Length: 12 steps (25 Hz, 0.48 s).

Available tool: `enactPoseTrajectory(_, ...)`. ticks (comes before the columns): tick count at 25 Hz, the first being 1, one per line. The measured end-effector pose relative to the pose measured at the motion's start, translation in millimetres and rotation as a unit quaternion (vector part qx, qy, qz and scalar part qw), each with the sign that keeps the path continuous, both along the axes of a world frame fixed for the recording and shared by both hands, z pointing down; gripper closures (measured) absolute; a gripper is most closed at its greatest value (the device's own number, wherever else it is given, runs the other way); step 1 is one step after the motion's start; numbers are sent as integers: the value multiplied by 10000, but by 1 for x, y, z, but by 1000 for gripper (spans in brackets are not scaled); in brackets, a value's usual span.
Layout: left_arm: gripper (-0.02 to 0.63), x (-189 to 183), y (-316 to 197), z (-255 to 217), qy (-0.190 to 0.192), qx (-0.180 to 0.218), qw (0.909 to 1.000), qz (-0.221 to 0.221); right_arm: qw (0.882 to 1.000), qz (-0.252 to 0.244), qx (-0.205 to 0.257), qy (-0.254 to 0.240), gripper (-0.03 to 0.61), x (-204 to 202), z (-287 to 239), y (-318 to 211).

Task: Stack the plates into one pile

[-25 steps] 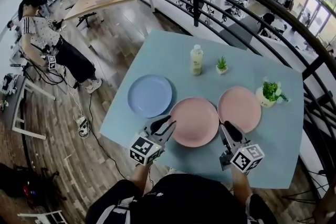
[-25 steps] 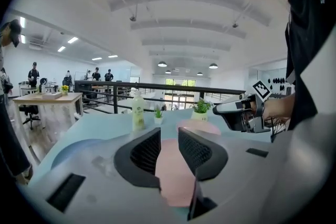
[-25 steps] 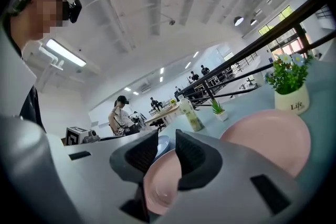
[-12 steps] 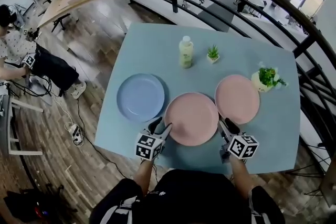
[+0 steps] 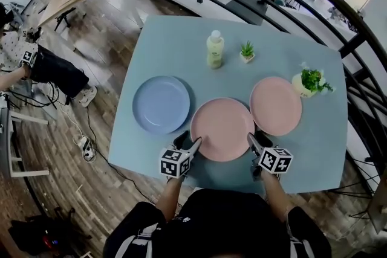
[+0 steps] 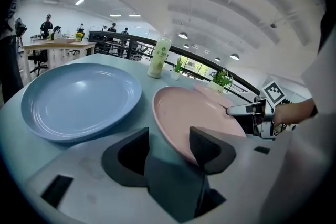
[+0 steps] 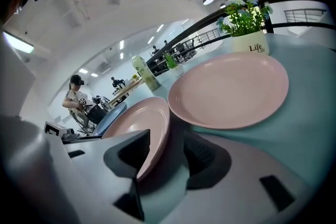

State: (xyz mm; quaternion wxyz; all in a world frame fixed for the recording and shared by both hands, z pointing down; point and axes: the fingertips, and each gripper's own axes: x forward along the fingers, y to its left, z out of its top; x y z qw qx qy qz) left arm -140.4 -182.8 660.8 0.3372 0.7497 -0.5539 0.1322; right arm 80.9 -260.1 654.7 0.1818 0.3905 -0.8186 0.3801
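Pink middle plate (image 5: 222,129), blue plate (image 5: 161,104) toward the counter's (image 5: 163,45) left edge and second pink plate (image 5: 276,106) toward its right all lie unstacked, while the left claw (image 5: 188,142), jaws just spread wide, and the right claw (image 5: 255,141), also agape, straddle the middle plate's near rim without pinching it.

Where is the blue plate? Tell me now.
In the head view the blue plate lies on the left side of the table, right beside the middle pink plate and nearer the person than the bottle.
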Motion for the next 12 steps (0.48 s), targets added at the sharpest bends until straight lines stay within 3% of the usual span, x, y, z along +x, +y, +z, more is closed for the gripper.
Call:
enactPoseTrajectory(5,396,8,-14,11,-317,-237,9990,222,9983,-345,63,465,376,-9,9,-6)
enactPoseTrajectory(8,397,9,-16,15,-503,-306,9980,221,9972,-560,-78,489,406,-17,12,0)
enactPoseTrajectory(12,422,5,-15,16,-508,-432,9976,193,9982,-356,-158,446,462,-21,13,3)
